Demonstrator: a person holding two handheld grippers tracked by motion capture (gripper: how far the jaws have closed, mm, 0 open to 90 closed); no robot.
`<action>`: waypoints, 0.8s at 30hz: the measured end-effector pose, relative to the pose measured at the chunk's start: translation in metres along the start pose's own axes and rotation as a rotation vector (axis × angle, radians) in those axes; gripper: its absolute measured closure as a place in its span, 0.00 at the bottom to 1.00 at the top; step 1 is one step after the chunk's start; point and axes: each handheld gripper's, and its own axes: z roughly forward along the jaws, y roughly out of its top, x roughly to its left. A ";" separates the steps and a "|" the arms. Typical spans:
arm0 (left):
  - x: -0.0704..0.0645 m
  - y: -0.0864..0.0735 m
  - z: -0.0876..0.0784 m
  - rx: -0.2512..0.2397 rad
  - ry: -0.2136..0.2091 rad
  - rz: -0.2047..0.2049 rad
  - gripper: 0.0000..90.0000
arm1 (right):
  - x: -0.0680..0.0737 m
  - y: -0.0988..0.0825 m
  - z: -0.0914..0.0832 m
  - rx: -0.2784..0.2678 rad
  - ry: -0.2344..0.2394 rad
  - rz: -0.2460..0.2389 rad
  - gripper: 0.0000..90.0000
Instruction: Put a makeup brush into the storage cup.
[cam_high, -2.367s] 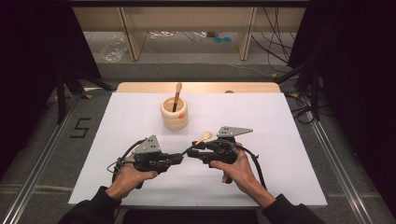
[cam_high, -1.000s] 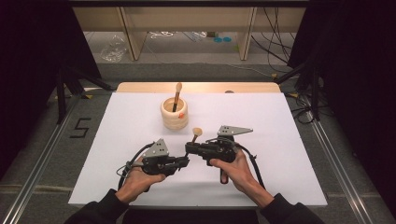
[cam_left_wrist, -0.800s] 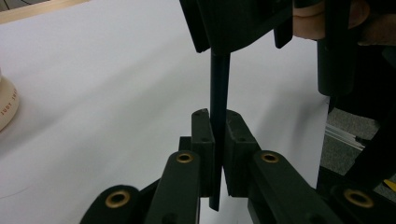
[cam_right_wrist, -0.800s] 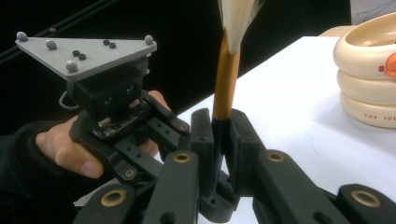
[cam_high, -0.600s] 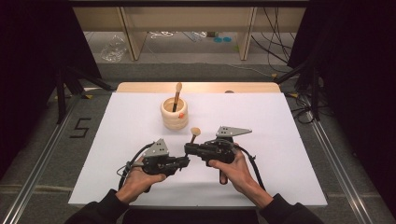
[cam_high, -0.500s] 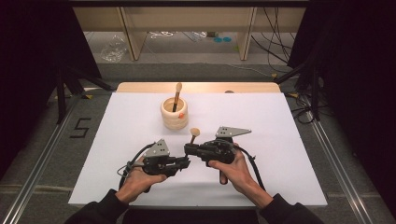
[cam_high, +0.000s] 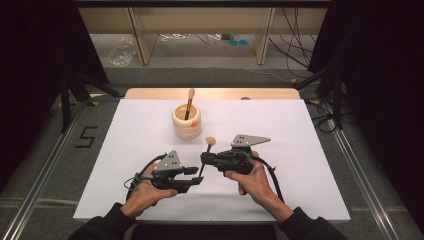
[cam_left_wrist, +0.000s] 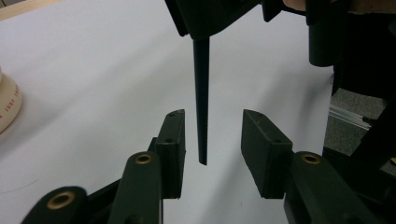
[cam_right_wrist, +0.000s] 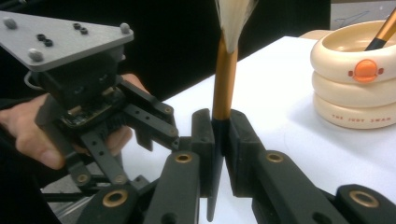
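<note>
Landmark: the cream holder (cam_high: 186, 121) standing on the white table (cam_high: 310, 165).

Nearest the person, both hands sit at the table's near edge, well short of the holder. Left gripper (cam_high: 194, 174) is nearer than the holder and about in line with it, jaws pointing right. Its jaws have just been opening and now stand partly apart; the brush's black pointed tail (cam_left_wrist: 201, 98) hangs between the pads (cam_left_wrist: 262, 149) without touching either, so it grips nothing.

Right gripper (cam_high: 204, 159) is just beyond it, nearer than the holder and slightly right of it, jaws pointing left. They're clamped tight on the makeup brush (cam_high: 206, 152), pinching where black handle meets gold ferrule (cam_right_wrist: 224, 84). The brush stands roughly upright, bristle head (cam_high: 210, 141) on top, short of the holder and apart from it.

Farthest: the holder itself, three stacked rings, an orange button (cam_right_wrist: 366, 70) on its front, with a second brush (cam_high: 189, 102) leaning inside, head up.
</note>
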 end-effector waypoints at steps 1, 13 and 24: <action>0.000 0.000 0.000 0.002 0.000 0.005 0.65 | 0.000 0.000 0.000 0.004 -0.004 -0.005 0.92; 0.000 -0.006 -0.010 0.041 0.026 0.038 0.48 | -0.001 0.006 -0.003 0.032 -0.065 -0.087 0.92; 0.004 -0.022 -0.021 0.069 0.094 0.004 0.32 | -0.015 0.016 -0.005 0.035 -0.112 -0.086 0.92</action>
